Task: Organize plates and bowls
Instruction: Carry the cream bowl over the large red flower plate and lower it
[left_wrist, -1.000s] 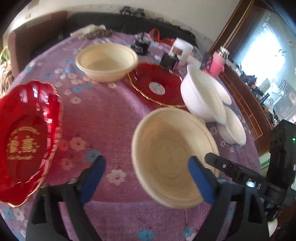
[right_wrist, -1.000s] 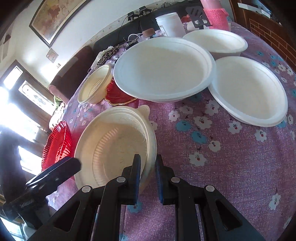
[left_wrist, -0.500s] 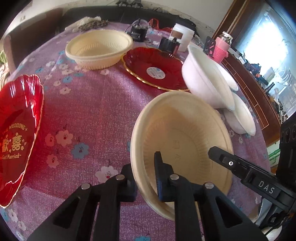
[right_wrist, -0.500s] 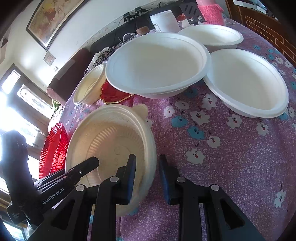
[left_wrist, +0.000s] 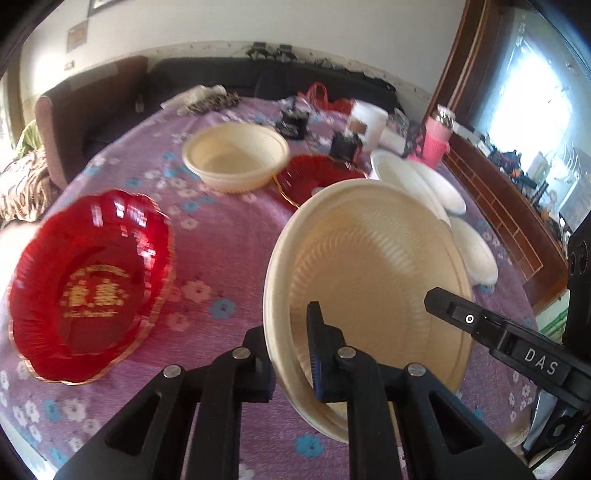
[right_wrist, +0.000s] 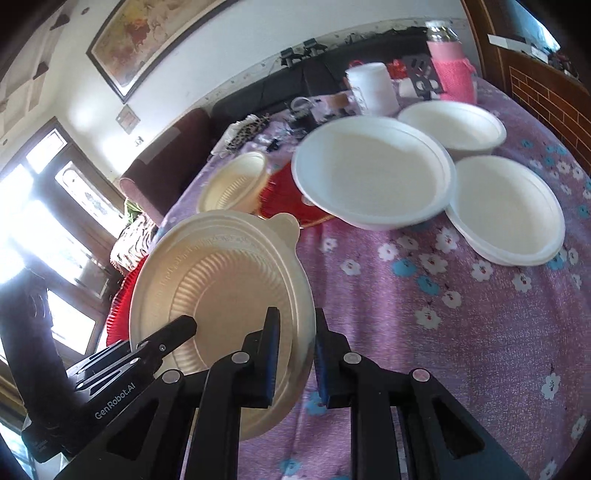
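A cream ribbed bowl (left_wrist: 373, 266) is lifted off the purple flowered tablecloth (left_wrist: 221, 236) and tilted. My left gripper (left_wrist: 291, 358) is shut on its near rim. My right gripper (right_wrist: 295, 354) straddles the same cream bowl's (right_wrist: 221, 280) rim, its jaws a little apart. A second cream bowl (left_wrist: 236, 157) stands at the far middle. A red scalloped dish (left_wrist: 92, 284) lies at the left. A red plate (left_wrist: 314, 173) lies behind the held bowl. White bowls (right_wrist: 373, 170) and a white plate stack (right_wrist: 506, 210) stand at the right.
A pink bottle (right_wrist: 450, 62), a white cup (right_wrist: 373, 88) and small dark clutter (left_wrist: 295, 122) stand at the table's far edge. A dark sofa (left_wrist: 221, 77) runs along the wall behind. A wooden cabinet (left_wrist: 517, 206) stands to the right.
My left gripper closed on the cream bowl's rim and the bowl rose and tilted. My right gripper's jaws loosened around the rim, from tightly shut to slightly apart.
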